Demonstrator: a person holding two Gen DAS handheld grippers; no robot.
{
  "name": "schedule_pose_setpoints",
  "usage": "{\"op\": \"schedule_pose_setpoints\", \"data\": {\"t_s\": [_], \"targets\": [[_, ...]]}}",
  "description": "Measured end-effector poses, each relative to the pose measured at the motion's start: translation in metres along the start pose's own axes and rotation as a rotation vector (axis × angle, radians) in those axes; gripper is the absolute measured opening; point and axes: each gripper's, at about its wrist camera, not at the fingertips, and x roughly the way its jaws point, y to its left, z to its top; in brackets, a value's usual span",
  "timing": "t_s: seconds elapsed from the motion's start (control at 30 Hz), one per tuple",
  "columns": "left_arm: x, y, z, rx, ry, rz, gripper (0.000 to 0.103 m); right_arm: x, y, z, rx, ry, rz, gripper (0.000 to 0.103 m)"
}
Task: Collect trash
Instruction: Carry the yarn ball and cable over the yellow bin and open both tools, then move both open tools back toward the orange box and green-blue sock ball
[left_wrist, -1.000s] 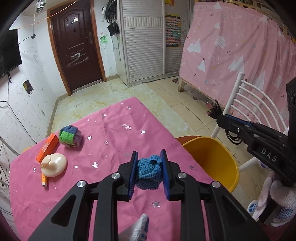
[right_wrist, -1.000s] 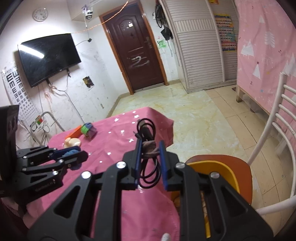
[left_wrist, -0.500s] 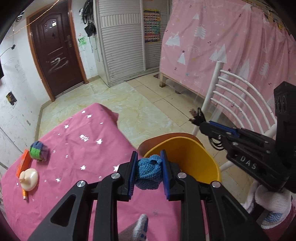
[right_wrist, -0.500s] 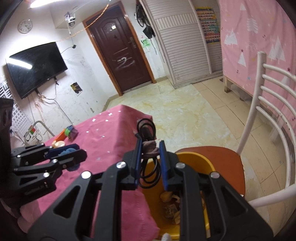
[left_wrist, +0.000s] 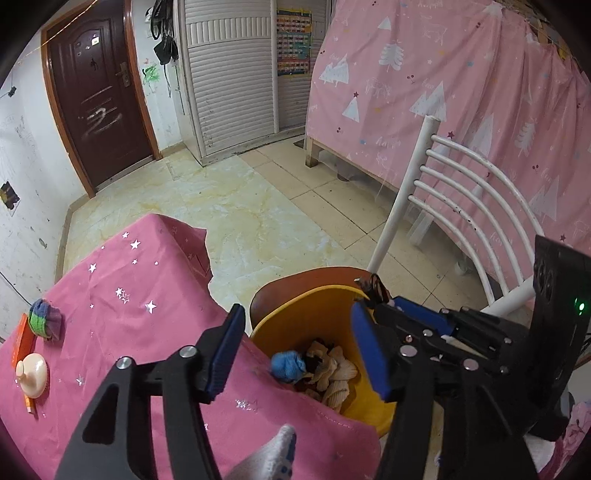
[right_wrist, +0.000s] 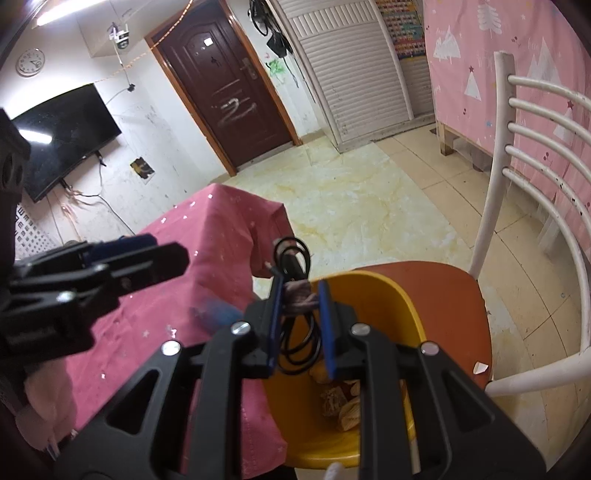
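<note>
Looking along the left gripper (left_wrist: 297, 354), we see its jaws wide apart and empty; the blue wad (left_wrist: 288, 364) lies in the yellow bin (left_wrist: 295, 314), while three items (left_wrist: 35, 343) remain on the table (left_wrist: 129, 295). From the right gripper (right_wrist: 301, 321), jaws clamp a black cable (right_wrist: 295, 332) above the bin (right_wrist: 391, 295), not yet dropped.

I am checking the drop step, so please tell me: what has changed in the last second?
The left gripper moved from the pink tablecloth to over the yellow plastic bin, opened, and let go the blue knitted ball, which now lies inside. The right gripper also came over the bin and still holds the coiled black cable.
</note>
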Motion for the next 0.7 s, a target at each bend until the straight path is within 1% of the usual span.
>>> {"op": "schedule_pose_setpoints", "data": {"t_s": [0.07,0.1,0.13,0.2,0.43,0.53,0.7], "targets": [[0.0,-0.001,0.001,-0.002,-0.002,-0.002,0.054,0.001,-0.002,0.0,0.006,0.003,-0.001,0.019],[0.0,-0.001,0.001,-0.002,-0.003,-0.001,0.054,0.001,-0.003,0.0,0.009,0.003,-0.001,0.025],[-0.001,-0.001,0.001,-0.003,-0.005,-0.001,0.054,0.001,-0.002,0.0,0.01,0.004,-0.001,0.035],[-0.004,0.002,0.001,-0.01,-0.009,-0.005,0.054,0.001,-0.001,0.001,0.005,0.0,-0.008,0.04],[-0.024,0.023,0.0,-0.05,-0.046,0.0,0.054,0.001,0.015,0.008,-0.018,-0.004,-0.008,0.041],[-0.036,0.037,-0.002,-0.07,-0.069,0.007,0.054,0.003,0.03,0.014,-0.042,-0.007,-0.005,0.044],[-0.055,0.072,-0.007,-0.116,-0.103,0.021,0.054,0.009,0.061,0.023,-0.096,-0.006,0.01,0.044]]}}
